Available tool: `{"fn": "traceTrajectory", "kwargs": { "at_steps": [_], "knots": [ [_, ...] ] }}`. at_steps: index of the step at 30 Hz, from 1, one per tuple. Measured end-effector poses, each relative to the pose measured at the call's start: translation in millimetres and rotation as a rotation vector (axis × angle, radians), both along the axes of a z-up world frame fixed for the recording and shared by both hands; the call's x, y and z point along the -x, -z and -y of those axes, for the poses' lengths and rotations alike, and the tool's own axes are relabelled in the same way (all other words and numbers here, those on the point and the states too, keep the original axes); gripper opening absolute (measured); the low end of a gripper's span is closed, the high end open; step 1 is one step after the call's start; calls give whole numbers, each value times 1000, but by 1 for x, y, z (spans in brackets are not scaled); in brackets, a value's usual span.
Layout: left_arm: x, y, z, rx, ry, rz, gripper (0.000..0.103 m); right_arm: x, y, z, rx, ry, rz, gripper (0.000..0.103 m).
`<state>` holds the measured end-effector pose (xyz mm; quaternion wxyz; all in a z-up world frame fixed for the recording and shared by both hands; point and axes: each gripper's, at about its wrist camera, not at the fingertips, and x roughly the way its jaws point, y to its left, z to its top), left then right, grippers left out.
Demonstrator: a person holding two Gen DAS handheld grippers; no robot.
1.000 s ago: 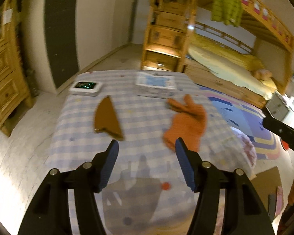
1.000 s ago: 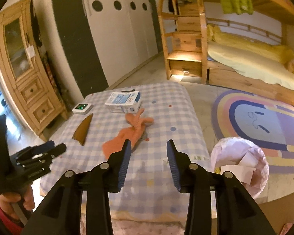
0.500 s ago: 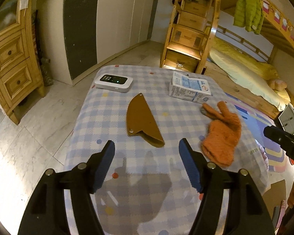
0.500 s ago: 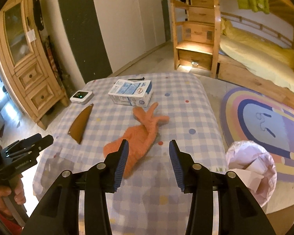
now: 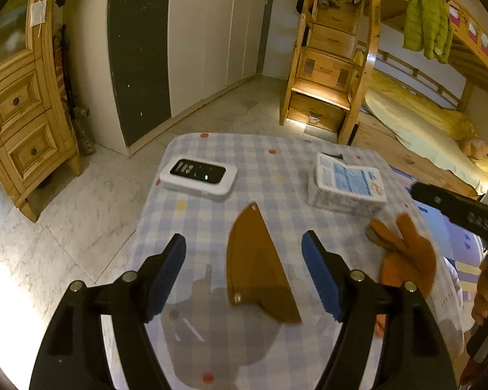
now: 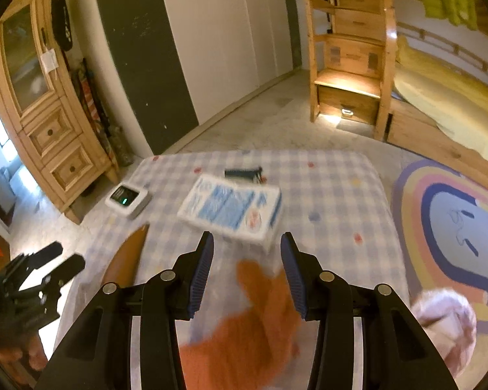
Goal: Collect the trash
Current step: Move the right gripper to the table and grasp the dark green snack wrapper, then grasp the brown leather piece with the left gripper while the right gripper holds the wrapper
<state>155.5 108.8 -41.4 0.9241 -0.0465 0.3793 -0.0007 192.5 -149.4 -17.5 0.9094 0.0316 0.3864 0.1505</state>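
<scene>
Checked desk (image 5: 276,169) in bedroom | left tool (image 5: 244,271) is closing in on brown sheath (image 5: 257,266), jaws opening, empty | right tool (image 6: 245,271) is nearing orange glove (image 6: 244,331), half-open, empty | pickups coming.

Between the left gripper's (image 5: 244,274) opening jaws lay only the brown sheath (image 5: 257,269); bare surface (image 5: 211,221) lay ahead. The orange glove (image 6: 260,321) sat under the right gripper's (image 6: 247,273) jaws, with the blue-and-white box (image 6: 231,211) just beyond.

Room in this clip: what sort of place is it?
Most likely a child's bedroom in a home: a wooden bunk bed with drawer steps, a cartoon-face rug, and a table with a checked cloth.
</scene>
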Motion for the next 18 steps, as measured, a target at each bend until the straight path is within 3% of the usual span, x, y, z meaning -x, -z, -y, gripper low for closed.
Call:
{"fn": "traceTrajectory", "kwargs": {
  "at_steps": [5,11,13,15,18],
  "knots": [
    [-29,10,-7,6,-17,-20,72,-56,13,-17,0,15,-26,44],
    [-34,24,-11,8,-13,-38,72,-96,30,-31,9,18,-63,44],
    [-34,28,-15,8,-22,-50,72,-100,35,-33,18,12,-93,42],
    [-31,30,-20,20,-29,-56,72,-95,40,-35,39,-4,-115,31],
    [-21,30,-26,27,-40,-59,72,-80,44,-39,53,-21,-130,30]
  ]
}}
